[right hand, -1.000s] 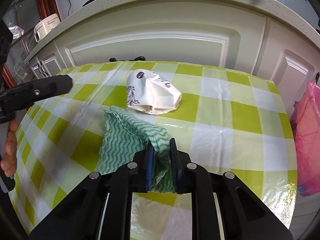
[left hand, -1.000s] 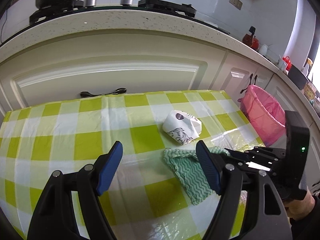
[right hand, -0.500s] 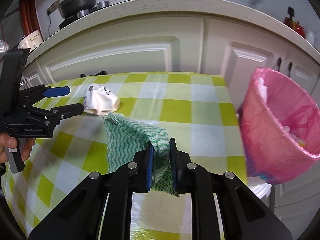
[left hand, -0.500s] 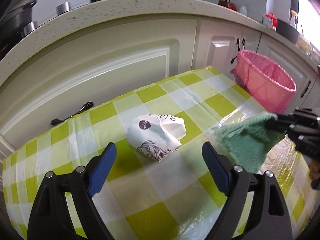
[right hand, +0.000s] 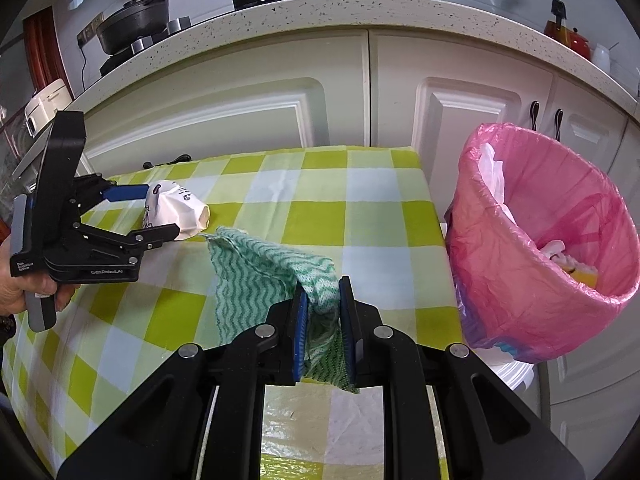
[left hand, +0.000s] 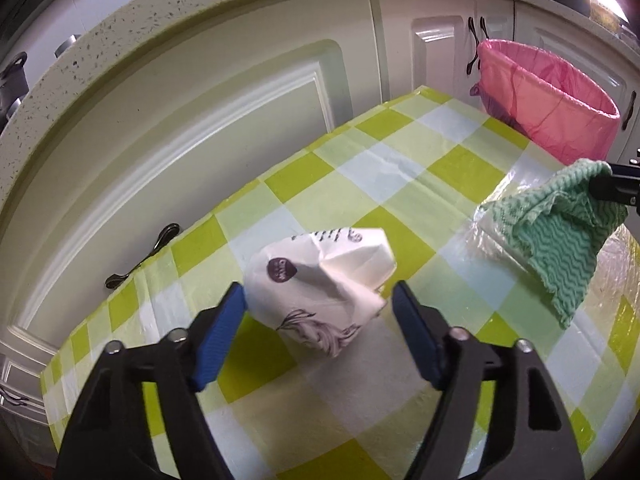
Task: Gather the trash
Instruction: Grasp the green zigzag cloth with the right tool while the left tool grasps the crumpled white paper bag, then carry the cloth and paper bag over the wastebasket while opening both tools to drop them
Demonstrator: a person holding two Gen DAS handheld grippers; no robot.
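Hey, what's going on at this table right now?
A person is clearing trash off a checked table with a gripper in each hand. The right gripper is shut on a green cloth, lifted partly off the table near the pink-lined bin. The left gripper has just been closing around a crumpled white paper bag, which sits between its fingers; the far pad looks not to touch it yet.
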